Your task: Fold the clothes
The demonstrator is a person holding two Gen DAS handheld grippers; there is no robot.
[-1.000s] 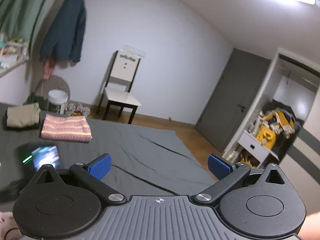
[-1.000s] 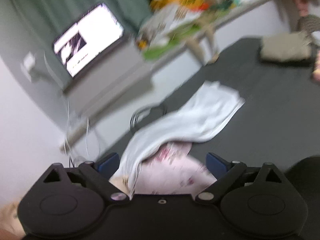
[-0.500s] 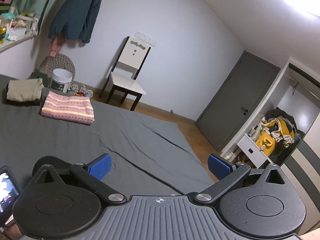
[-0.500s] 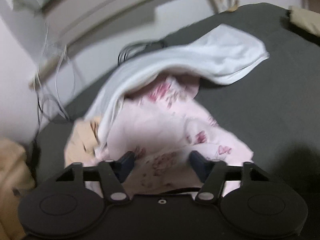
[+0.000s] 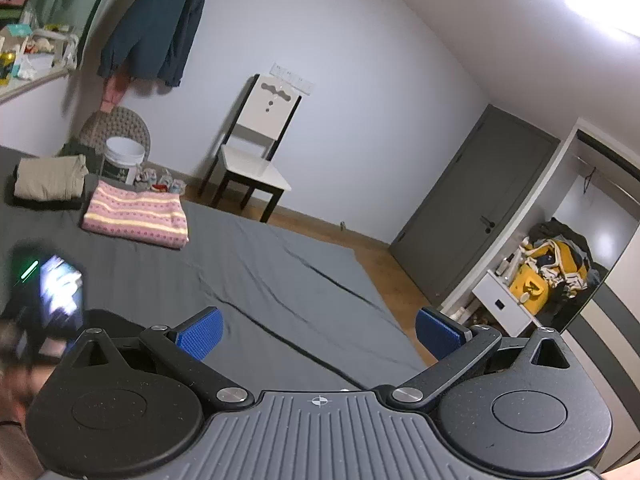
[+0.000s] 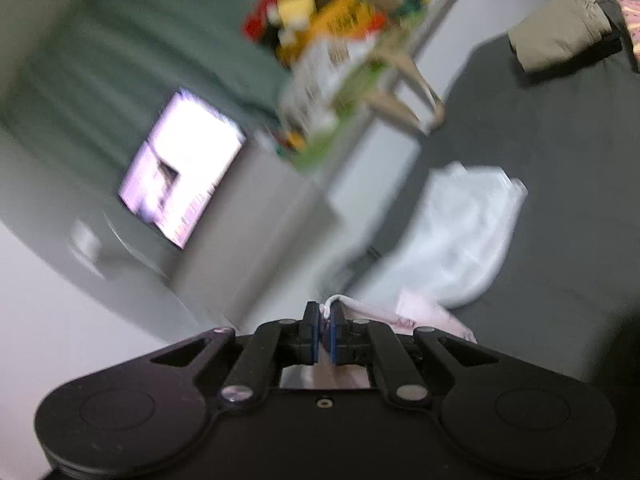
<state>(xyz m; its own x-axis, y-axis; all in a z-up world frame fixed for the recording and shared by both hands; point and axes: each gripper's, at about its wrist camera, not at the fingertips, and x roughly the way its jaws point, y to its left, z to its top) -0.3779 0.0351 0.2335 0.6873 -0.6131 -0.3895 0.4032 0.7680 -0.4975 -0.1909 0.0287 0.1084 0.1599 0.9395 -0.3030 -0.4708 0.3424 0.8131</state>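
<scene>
Right wrist view: the pink floral garment sits low in the frame, just above the right gripper, whose jaws are pinched on a white-edged fold of it — the pick-up step, I'd judge. A white garment lies just beyond on the grey bed sheet. The left gripper hangs with its jaws spread wide over bare sheet, holding nothing. Folded pieces — a striped pink one and a beige one — rest at left. Next, the garment likely needs carrying over and spreading flat.
</scene>
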